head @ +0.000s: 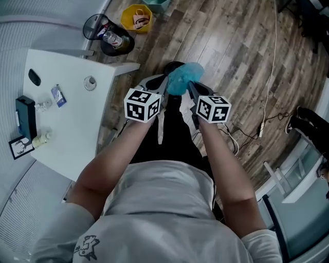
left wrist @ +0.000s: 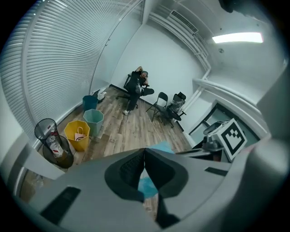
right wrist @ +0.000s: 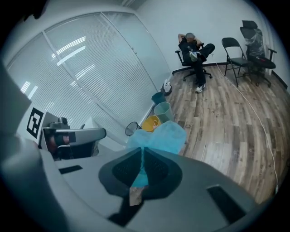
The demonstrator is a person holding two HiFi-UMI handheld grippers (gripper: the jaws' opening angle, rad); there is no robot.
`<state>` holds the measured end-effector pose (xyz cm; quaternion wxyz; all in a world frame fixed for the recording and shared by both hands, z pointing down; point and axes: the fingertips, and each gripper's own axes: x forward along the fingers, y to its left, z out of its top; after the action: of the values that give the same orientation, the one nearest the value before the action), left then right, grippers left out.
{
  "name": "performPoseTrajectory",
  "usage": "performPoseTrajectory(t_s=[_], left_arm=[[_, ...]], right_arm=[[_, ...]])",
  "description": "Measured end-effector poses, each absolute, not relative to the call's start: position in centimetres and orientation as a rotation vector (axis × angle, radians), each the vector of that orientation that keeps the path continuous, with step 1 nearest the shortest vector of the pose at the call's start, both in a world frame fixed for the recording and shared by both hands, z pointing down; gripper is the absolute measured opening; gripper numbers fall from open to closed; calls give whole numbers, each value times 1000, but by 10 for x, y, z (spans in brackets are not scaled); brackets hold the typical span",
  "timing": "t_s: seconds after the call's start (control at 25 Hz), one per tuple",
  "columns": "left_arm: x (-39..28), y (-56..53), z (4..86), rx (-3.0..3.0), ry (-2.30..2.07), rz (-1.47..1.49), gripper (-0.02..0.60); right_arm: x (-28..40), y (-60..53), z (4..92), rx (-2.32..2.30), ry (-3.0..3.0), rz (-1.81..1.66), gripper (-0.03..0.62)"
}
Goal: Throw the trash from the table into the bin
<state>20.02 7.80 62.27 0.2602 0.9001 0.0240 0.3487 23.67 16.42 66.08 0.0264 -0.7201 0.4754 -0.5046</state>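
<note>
Over bare floor [head: 236, 46], left gripper [head: 167, 86] and right gripper [head: 191, 88] both clench 1 blue sheet [head: 184, 77]; early release would likely miss the black bin [head: 110, 38].

The teal bin [head: 157, 4] is cut off by the head view's top edge. The small items on the table [head: 77, 128] — a blue packet [head: 58, 95] among them — cannot be identified. Most of the crumpled blue sheet [left wrist: 148, 186] is hidden behind the left gripper [left wrist: 145, 152].

Two sets of tongs: left tongs [left wrist: 144, 154], right tongs [right wrist: 142, 156]. One blue cloth [head: 184, 77], one bench [head: 72, 102], one yellow bin [head: 126, 18].
</note>
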Motion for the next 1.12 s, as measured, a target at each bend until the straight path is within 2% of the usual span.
performPoseTrajectory(t_s=[0.6,1.12], left_arm=[[183,71,780,2307,11,1108,6],[188,64,931,2220,-9,1161,6]], right_arm=[[219,174,805,-2203,1348,-1800,9],[224,171,976,-2162,1252,-1976,9]])
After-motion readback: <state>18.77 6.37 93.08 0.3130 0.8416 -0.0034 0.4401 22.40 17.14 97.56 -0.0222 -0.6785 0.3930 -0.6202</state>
